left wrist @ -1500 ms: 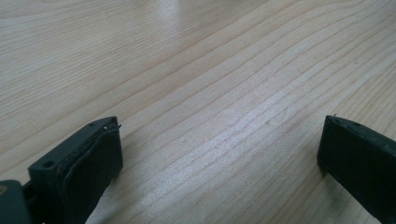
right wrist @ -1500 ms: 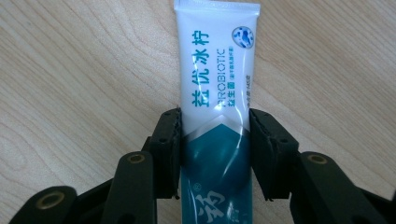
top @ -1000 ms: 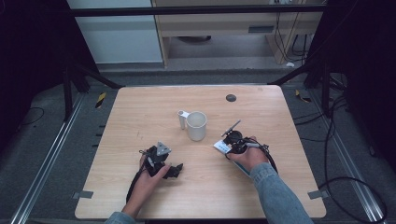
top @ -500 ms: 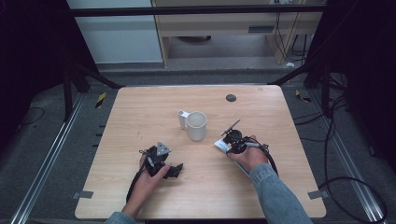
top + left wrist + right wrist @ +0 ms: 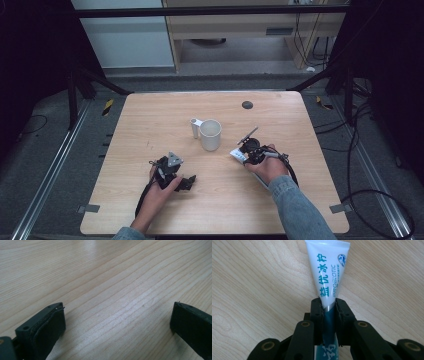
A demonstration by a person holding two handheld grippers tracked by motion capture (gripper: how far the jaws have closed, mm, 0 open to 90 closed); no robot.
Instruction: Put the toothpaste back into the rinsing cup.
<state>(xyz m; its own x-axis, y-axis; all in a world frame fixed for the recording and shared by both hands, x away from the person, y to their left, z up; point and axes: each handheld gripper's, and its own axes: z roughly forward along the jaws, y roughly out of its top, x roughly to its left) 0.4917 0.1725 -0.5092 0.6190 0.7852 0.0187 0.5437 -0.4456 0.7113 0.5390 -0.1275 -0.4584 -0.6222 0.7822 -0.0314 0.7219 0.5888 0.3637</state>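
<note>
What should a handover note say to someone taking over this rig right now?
Right gripper: jaws have just been closing and are now clamped on the white squeeze tube with teal lettering, which lies on the light wooden table.
Left gripper: open, nothing between the jaws, resting low over bare table on the near left.
White ceramic mug stands upright mid-table, with a small white cylinder just beside it, left of the tube.
Done: tube gripped.
Left: lift the tube; probably carry it toward the mug, though that is a guess.

A lab: wooden table ringed by black frame struts, floor cables.
</note>
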